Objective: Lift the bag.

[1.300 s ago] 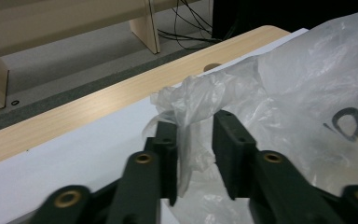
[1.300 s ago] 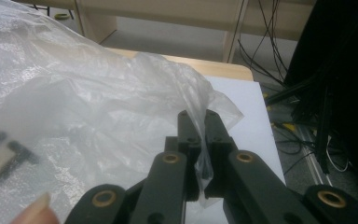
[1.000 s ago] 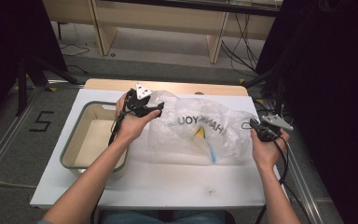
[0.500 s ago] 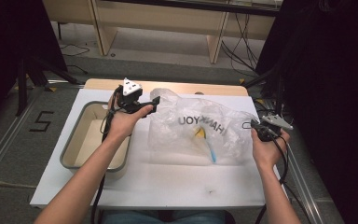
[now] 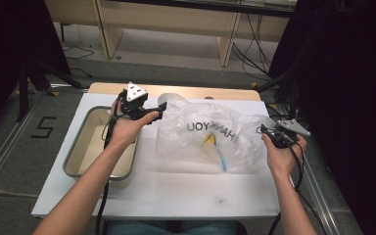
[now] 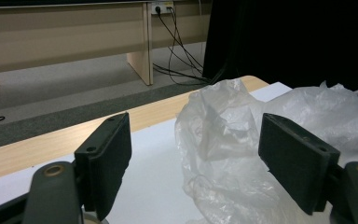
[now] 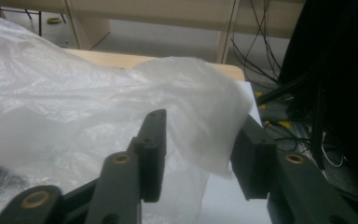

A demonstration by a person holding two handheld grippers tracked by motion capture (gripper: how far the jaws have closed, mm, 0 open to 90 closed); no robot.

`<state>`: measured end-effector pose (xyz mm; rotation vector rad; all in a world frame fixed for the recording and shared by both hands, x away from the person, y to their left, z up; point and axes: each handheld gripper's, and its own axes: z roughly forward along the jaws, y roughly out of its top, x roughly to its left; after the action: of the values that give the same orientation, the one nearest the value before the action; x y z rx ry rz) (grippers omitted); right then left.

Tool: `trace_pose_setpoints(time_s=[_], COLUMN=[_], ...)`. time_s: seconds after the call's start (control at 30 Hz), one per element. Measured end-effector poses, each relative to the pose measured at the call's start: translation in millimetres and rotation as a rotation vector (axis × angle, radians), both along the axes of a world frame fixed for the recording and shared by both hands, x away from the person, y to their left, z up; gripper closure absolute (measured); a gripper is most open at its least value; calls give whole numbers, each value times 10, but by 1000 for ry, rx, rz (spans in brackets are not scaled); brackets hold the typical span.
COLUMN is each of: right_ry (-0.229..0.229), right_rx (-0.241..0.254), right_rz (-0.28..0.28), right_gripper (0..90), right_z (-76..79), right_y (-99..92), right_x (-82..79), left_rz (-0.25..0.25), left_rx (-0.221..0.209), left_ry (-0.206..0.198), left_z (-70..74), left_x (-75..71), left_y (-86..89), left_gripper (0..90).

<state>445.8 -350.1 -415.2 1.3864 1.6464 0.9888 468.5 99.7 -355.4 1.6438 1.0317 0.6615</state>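
Observation:
A crumpled clear plastic bag [image 5: 210, 132] with black lettering lies on the white table [image 5: 176, 191]; something yellow and blue [image 5: 216, 149] shows through it. My left gripper [image 5: 159, 111] hovers at the bag's left top corner. Its jaws have been opening and stand wide, with the bag's knotted corner [image 6: 214, 135] just beyond them, untouched. My right gripper [image 5: 266, 131] is at the bag's right edge. Its jaws have just been opening, and a loose flap of the bag [image 7: 205, 116] hangs between the pads without being pinched.
A grey-rimmed beige tray [image 5: 76, 164] sits on the table's left side under my left forearm. A wooden strip [image 5: 176, 90] borders the far edge. Cables and a dark curtain [image 5: 342, 73] stand to the right, beside the right hand.
My left hand has drifted slightly left and away from the bag's corner. The right hand has stayed where it was.

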Motion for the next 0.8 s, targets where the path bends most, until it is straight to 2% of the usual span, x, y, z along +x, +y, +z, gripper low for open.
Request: trace_pose_setpoints(time_s=[0.2,0.4,0.57,0.8], right_ry=[-20,-30,-21,1], right_rx=[4,16,14,36], right_rz=[-2,28,38,69], right_gripper=[447,381,340,319], right_z=[11,30,34,41], right_y=[-20,-15,-32,-53], right_x=[0,-23,-45,-120], left_rz=[2,-33,-59,-88], left_rx=[-15,20,44,77], left_ry=[-5,9,26,37], left_z=[16,5,-1,-33], left_x=[-11,-41,-73,-128], left_y=[26,25,28,26], left_gripper=[251,231,224,217])
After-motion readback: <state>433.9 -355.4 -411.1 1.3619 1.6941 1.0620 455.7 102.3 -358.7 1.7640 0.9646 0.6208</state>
